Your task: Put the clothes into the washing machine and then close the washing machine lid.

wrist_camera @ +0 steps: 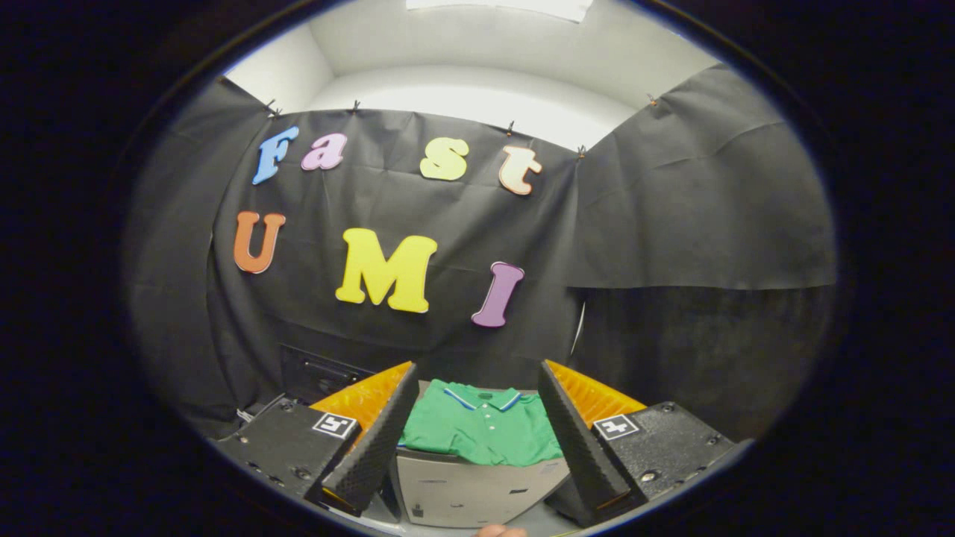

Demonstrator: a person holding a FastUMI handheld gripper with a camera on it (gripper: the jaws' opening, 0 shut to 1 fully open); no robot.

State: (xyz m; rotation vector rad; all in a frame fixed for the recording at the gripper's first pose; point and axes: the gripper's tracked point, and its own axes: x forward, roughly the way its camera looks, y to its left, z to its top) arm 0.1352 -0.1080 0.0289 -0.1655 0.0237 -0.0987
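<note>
Gripper (477, 447) fingers spread wide, empty; folded green polo shirt (481, 429) lies ahead, framed between them.

Surroundings: black cloth wall (671, 224) closes the background, a pale ceiling (477, 45) above it. A dark box-like unit (317, 373) sits low against the wall behind the left finger, a thin white cable (578, 328) hangs beside the cloth to the right, and a fingertip (500, 531) of a person shows at the very bottom. Nothing lies between the fingers and the shirt. The shirt rests flat on a white box-shaped appliance (470, 492), whose front face shows below it. Its collar, trimmed in blue and white, points away toward the wall; the button placket runs toward the gripper, so the long axis lies along the fingers' direction. The shirt sits just beyond the fingertips, centred in the gap and touching neither finger.
</note>
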